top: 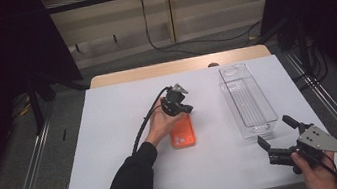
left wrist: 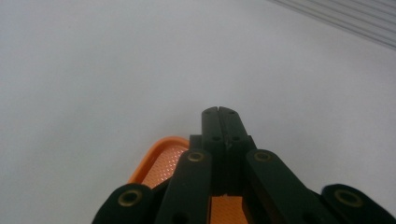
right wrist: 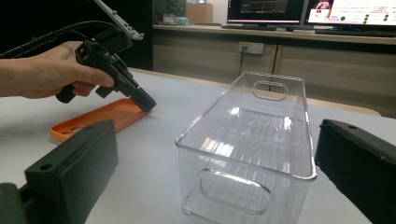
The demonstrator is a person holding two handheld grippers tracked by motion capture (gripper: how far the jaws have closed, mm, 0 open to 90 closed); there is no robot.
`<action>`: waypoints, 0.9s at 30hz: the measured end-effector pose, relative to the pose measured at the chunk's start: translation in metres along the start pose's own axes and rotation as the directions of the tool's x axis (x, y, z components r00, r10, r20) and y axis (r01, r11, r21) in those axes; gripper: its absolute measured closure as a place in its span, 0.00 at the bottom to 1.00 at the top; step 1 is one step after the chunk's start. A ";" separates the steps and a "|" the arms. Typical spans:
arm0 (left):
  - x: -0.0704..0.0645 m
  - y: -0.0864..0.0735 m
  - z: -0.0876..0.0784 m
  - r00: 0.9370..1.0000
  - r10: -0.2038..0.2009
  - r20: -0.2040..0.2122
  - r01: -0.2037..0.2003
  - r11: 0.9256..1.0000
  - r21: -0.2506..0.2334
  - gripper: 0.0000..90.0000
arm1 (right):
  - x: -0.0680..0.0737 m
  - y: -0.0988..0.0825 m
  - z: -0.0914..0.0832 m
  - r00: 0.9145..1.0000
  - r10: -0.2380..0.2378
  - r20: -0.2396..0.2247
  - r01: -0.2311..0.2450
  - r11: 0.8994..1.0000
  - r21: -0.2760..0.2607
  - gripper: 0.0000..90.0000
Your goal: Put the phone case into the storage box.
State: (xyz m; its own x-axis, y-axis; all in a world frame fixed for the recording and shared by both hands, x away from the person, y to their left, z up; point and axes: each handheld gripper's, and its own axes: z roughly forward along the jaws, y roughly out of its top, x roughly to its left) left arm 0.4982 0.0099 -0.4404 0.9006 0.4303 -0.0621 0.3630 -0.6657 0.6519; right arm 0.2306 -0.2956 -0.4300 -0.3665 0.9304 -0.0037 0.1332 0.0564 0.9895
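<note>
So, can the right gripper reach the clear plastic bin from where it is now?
Probably yes. The right gripper stands open just short of the clear plastic bin, facing its near end wall, with bare table between them. The left gripper is away at the orange phone case.

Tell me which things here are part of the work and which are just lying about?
In use:
- orange phone case, under the shut left tool
- clear bin, in front of the open right tool

Lying about:
- wall cable
- monitors
</note>
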 end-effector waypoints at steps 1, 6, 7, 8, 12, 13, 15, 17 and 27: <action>0.001 -0.001 -0.001 1.000 -0.005 0.004 0.005 1.000 0.003 1.00 | 0.000 0.000 0.000 1.000 -0.001 0.001 0.001 1.000 0.001 0.00; 0.005 -0.005 -0.003 1.000 -0.022 0.003 0.022 1.000 -0.012 1.00 | 0.000 0.000 0.000 1.000 -0.003 -0.001 0.003 1.000 -0.002 0.00; 0.005 -0.006 -0.003 1.000 -0.025 0.001 0.025 1.000 -0.015 1.00 | 0.000 0.000 0.000 1.000 -0.002 0.000 0.002 1.000 -0.001 0.00; 0.005 -0.006 -0.004 1.000 -0.023 -0.003 0.023 1.000 -0.015 1.00 | 0.000 0.000 0.000 1.000 -0.003 -0.001 0.003 1.000 -0.002 0.00; 0.007 -0.008 -0.006 1.000 -0.027 -0.007 0.027 1.000 -0.012 1.00 | 0.000 0.000 0.000 1.000 -0.003 0.000 0.003 1.000 -0.002 0.00; 0.007 -0.009 -0.007 1.000 -0.029 -0.007 0.029 0.999 -0.012 1.00 | 0.000 0.000 0.000 1.000 -0.004 0.000 0.004 1.000 -0.003 0.00; 0.008 -0.010 -0.008 0.999 -0.032 -0.009 0.032 0.999 -0.012 1.00 | 0.000 0.000 0.000 1.000 -0.004 0.001 0.004 1.000 -0.003 0.00; 0.008 -0.011 -0.009 0.999 -0.042 -0.010 0.042 0.999 -0.018 1.00 | 0.000 0.000 0.000 1.000 -0.004 0.003 0.004 1.000 -0.002 0.00; 0.011 -0.014 -0.013 0.999 -0.033 -0.023 0.033 0.999 0.004 1.00 | 0.000 0.000 0.000 1.000 -0.009 0.003 0.009 1.000 -0.003 0.00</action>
State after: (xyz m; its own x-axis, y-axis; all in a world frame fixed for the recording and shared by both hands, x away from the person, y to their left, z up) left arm 0.4998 0.0321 -0.4401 0.8823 0.4660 -0.0665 0.3937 -0.6532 0.6468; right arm 0.2308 -0.2958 -0.4299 -0.3653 0.9308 -0.0127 0.1271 0.0634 0.9899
